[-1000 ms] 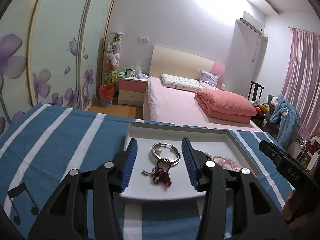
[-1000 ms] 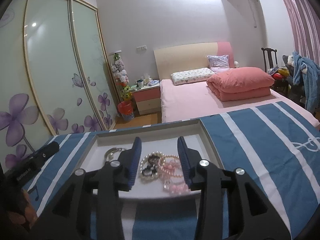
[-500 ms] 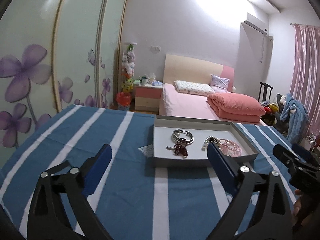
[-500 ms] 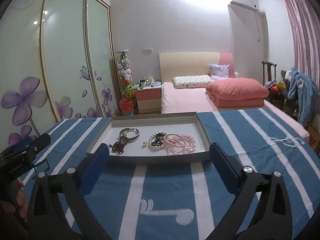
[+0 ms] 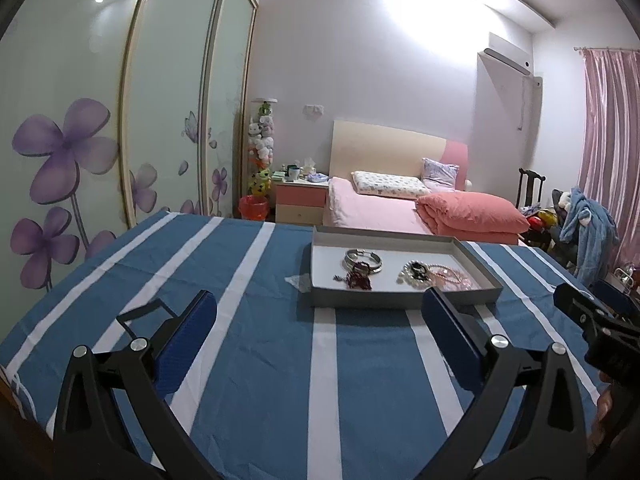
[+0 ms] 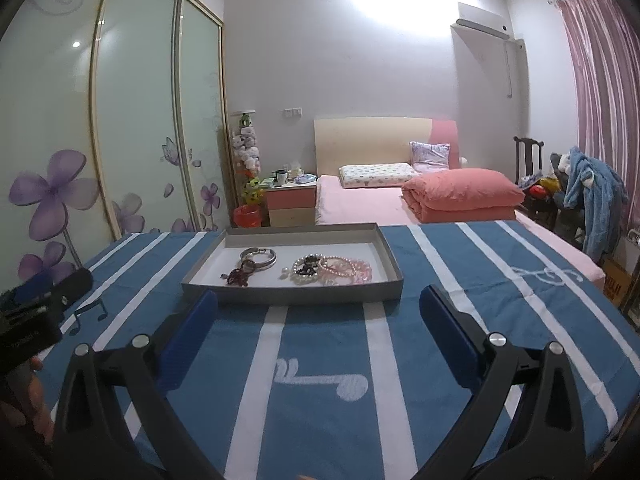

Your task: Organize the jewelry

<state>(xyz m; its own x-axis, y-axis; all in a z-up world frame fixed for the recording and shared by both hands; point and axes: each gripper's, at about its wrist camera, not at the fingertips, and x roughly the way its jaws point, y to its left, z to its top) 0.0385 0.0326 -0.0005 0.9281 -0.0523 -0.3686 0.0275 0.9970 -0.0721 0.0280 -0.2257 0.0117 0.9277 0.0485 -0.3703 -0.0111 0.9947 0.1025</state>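
Observation:
A shallow grey tray lies on the blue striped cloth. In it are a silver bangle, a dark red beaded piece, a pearl bracelet and a pink bead bracelet. My left gripper hovers over the cloth short of the tray, its jaws opening wide with nothing between them. My right gripper also stands open and empty, just in front of the tray's near wall.
A scrap of clear plastic lies by the tray's left side. Beyond the table's far edge are a pink bed, a nightstand, a flowered wardrobe and a chair with clothes. The cloth spreads wide around the tray.
Both grippers pulled back from over the tray to the cloth in front of it. Their jaws went from half closed around the jewelry to wide apart. The jewelry stayed in the tray.

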